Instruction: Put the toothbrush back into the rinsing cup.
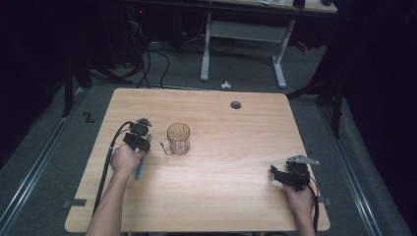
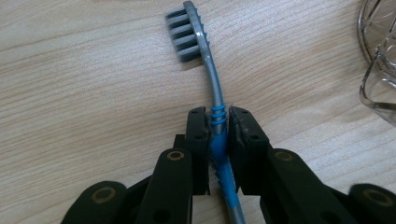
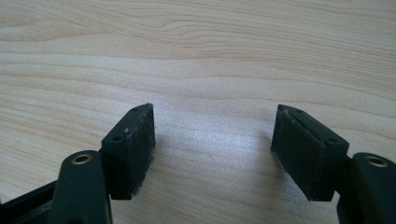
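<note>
A blue and grey toothbrush (image 2: 212,84) lies on the wooden table (image 1: 236,147), bristles pointing left in the left gripper view. My left gripper (image 2: 218,123) is shut on its blue ribbed neck, both pads pressing the handle. From above, the left gripper (image 1: 140,138) sits just left of a clear glass mug (image 1: 178,138), with the toothbrush handle (image 1: 140,167) trailing back beside the hand. My right gripper (image 3: 215,140) stands open over bare wood with nothing between its pads. In the high view the right gripper (image 1: 282,177) rests near the table's front right corner.
The glass mug's handle and rim (image 2: 378,70) show at the right edge of the left gripper view, close to the toothbrush. A round grommet hole (image 1: 235,104) sits near the table's far edge. Desk legs and cables (image 1: 147,59) lie on the floor beyond.
</note>
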Action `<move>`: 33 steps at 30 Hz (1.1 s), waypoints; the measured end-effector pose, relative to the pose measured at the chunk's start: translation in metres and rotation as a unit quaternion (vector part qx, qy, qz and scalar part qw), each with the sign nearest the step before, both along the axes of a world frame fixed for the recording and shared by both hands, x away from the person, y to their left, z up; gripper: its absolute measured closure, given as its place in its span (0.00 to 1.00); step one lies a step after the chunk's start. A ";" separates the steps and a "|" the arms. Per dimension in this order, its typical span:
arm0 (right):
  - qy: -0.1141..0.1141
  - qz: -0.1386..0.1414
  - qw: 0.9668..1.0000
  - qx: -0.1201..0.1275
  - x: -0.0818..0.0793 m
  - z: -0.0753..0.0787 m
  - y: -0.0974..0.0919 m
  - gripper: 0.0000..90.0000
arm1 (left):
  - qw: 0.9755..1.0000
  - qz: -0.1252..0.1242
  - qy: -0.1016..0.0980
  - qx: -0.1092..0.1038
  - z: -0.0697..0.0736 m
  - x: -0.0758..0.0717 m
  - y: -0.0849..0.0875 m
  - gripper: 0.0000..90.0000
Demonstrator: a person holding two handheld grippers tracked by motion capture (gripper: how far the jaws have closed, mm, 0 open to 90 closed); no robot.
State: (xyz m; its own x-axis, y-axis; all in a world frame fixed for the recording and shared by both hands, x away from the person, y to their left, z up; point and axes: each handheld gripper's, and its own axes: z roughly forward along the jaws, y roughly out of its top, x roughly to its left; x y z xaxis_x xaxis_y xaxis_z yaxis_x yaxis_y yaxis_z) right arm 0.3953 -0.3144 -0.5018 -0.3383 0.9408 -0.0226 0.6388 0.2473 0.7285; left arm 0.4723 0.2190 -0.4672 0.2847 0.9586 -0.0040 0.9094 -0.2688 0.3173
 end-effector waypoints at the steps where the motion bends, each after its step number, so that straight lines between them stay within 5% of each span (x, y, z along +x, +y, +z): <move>1: 0.000 0.000 1.000 0.000 0.000 0.000 0.000 0.34 | 1.000 -0.001 0.000 0.000 0.000 0.000 0.000 0.87; 18: 0.000 0.000 1.000 0.000 0.000 0.000 0.000 0.34 | 1.000 -0.007 -0.003 -0.004 0.001 0.000 0.000 0.88; 33: 0.000 -0.001 1.000 0.000 0.000 0.000 0.000 0.34 | 0.999 -0.006 -0.025 -0.020 0.017 -0.009 0.005 0.88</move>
State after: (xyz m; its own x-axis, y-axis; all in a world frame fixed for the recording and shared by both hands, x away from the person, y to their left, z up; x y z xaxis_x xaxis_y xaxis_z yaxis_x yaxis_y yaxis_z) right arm 0.3952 -0.3144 -0.5017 -0.3373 0.9411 -0.0220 0.6396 0.2462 0.7282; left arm 0.4634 0.2242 -0.4500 0.2964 0.9547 -0.0277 0.8894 -0.2654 0.3723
